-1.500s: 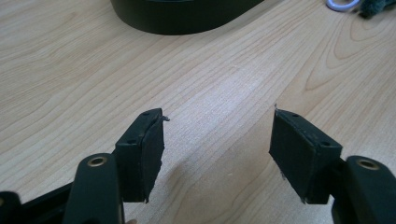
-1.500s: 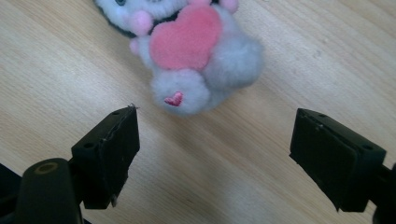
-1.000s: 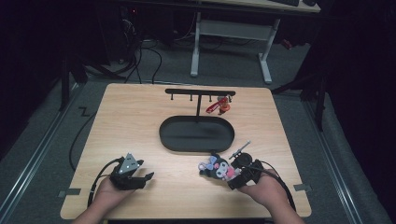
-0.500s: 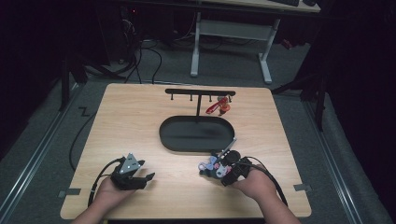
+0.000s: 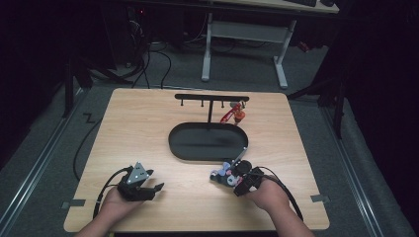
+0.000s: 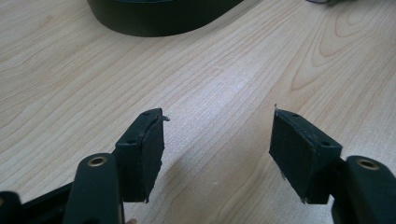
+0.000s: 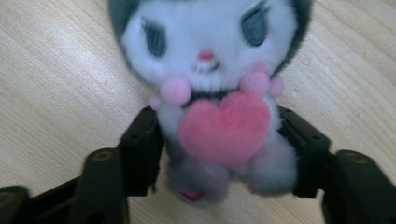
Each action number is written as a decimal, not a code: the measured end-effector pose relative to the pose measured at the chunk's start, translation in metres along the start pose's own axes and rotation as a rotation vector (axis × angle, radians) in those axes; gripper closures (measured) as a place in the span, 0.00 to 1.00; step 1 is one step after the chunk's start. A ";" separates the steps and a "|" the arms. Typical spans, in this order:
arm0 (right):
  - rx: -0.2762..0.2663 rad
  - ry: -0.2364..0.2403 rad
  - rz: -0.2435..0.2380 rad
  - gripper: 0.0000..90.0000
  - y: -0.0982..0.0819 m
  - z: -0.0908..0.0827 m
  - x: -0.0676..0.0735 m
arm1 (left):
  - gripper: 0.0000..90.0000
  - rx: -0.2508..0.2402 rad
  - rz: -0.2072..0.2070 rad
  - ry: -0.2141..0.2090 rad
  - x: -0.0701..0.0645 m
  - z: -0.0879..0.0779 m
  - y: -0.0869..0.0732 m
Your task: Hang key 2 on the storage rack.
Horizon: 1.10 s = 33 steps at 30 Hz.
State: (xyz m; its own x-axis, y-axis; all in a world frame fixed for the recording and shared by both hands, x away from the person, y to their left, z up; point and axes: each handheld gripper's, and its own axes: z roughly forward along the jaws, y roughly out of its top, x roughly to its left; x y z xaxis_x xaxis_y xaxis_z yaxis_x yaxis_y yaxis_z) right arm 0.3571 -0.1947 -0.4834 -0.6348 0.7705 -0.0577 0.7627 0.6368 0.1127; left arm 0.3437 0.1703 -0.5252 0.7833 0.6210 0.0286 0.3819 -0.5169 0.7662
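Plush toy (image 7: 212, 88) flat on wood, head away from right hand-held gripper (image 7: 219, 149)

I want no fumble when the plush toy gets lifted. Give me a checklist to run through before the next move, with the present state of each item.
1. Plush toy sits between the right claw's jaws: ok; they flank its body, having just been closing.
2. Pads press firmly on the plush: cannot tell; fur hides the contact.
3. Toy's chain free of the black tray: cannot tell; it lies at the rim.
4. Hanger rack has bare pegs: ok; the red charm hangs near its right end.
5. Left claw out of the way: ok; open over bare table.
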 end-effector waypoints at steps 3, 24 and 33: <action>-0.002 0.004 0.006 0.49 -0.001 0.003 0.001 | 0.40 0.001 0.001 0.000 0.000 0.000 0.000; -0.045 0.044 0.106 0.55 -0.005 -0.050 -0.002 | 0.40 -0.010 -0.002 0.012 0.000 0.000 0.001; -0.070 0.050 0.124 0.55 0.001 -0.068 -0.009 | 0.38 -0.018 -0.007 0.021 0.001 -0.001 0.001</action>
State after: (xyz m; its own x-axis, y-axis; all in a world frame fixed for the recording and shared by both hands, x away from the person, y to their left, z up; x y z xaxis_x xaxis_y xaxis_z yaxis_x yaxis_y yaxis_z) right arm 0.3550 -0.2035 -0.4151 -0.5429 0.8397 0.0107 0.8263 0.5319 0.1852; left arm 0.3438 0.1710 -0.5236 0.7703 0.6366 0.0369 0.3781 -0.5025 0.7776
